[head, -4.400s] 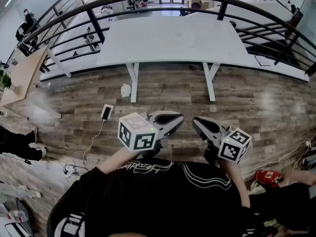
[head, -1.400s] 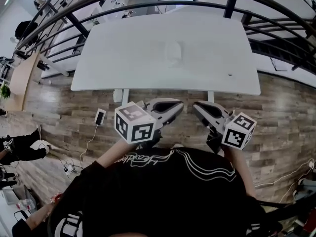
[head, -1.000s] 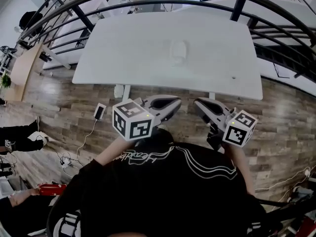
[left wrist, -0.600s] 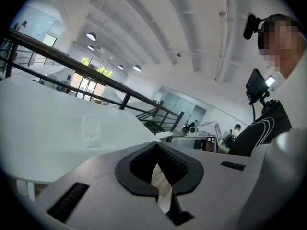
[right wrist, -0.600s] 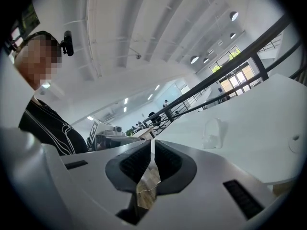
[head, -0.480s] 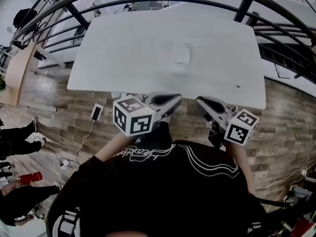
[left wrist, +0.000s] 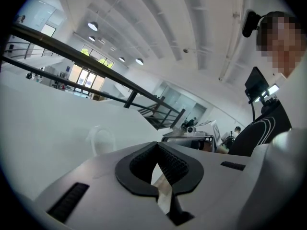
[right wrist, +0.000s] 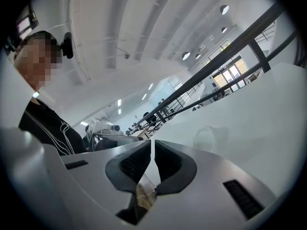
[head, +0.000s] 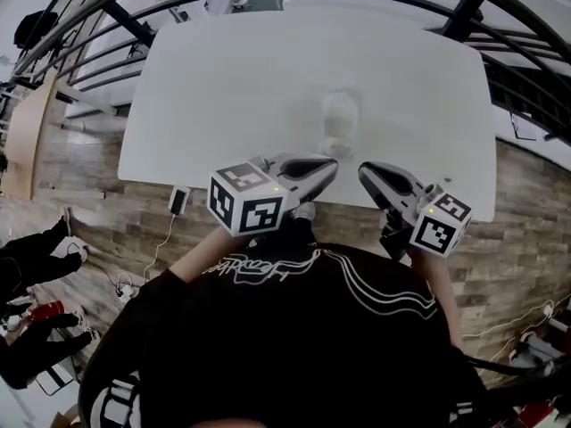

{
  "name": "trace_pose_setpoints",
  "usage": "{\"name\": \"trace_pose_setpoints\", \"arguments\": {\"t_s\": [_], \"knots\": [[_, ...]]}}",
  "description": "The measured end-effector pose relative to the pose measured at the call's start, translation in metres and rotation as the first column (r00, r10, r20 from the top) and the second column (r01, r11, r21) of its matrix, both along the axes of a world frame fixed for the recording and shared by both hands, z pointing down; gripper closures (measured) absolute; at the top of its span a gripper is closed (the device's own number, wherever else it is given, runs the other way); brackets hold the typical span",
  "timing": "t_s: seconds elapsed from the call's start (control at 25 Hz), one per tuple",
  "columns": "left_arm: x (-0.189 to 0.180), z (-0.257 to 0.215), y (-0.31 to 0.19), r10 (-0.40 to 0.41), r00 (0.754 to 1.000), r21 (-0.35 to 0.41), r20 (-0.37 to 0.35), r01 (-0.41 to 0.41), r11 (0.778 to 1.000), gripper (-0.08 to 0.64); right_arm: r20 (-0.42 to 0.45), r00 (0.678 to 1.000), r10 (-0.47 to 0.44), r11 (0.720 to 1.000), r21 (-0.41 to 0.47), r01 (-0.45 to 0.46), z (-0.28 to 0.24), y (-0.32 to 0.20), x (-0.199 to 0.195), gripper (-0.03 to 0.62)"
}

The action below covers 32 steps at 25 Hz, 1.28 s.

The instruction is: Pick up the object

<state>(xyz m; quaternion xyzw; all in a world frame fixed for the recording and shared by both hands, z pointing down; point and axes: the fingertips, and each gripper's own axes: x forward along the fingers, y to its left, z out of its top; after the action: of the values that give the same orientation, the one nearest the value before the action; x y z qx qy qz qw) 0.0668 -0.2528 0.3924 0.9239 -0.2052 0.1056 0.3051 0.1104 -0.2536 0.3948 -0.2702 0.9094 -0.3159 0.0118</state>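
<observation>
Resting on the white desk (head: 223, 87), the clear cup (head: 340, 121) sits toward the near edge, just ahead of both tongs and touched by neither. The left tongs (head: 332, 166) and right tongs (head: 364, 169) hover side by side at the desk's edge, each with jaws closed together and nothing between them. A black railing (head: 462, 12) curves beyond the desk.

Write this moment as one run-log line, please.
stage: before grasp | left gripper: shut, empty | right gripper: shut, empty | clear cup: on white table, untouched, ahead of both grippers
</observation>
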Motion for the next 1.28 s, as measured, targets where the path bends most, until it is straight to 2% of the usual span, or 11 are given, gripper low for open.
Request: {"name": "trace_pose_setpoints", "arguments": {"t_s": [0.12,0.4,0.56,0.8,1.04,1.28], "knots": [[-0.004,0.004,-0.016,0.012,1.0,-0.023,0.008,-0.011,1.0,0.552,-0.002,1.0,-0.003,1.0,-0.016,0.003,0.002,-0.017,-0.007,0.565],[-0.031,0.012,-0.014,0.018,1.0,-0.03,-0.007,-0.018,0.999,0.552,-0.021,1.0,0.003,1.0,-0.025,-0.003,0.013,-0.011,-0.035,0.565],[-0.023,0.019,-0.052,0.022,1.0,-0.076,-0.008,-0.022,0.997,0.552,-0.021,1.0,0.017,0.997,-0.081,-0.019,0.024,-0.051,-0.024,0.565],[-0.036,0.051,-0.103,0.015,1.0,-0.139,-0.002,-0.015,0.99,0.552,0.057,0.997,0.058,0.993,-0.109,-0.052,0.04,-0.103,-0.027,0.563],[-0.033,0.052,-0.109,0.005,1.0,-0.141,0.007,-0.004,0.99,0.552,-0.017,0.996,0.085,0.988,-0.131,-0.086,0.053,-0.103,-0.01,0.563],[-0.039,0.058,-0.123,-0.005,1.0,-0.156,0.006,0.006,0.988,0.552,-0.04,0.993,0.113,0.985,-0.13,-0.117,0.062,-0.122,-0.007,0.559]]}}
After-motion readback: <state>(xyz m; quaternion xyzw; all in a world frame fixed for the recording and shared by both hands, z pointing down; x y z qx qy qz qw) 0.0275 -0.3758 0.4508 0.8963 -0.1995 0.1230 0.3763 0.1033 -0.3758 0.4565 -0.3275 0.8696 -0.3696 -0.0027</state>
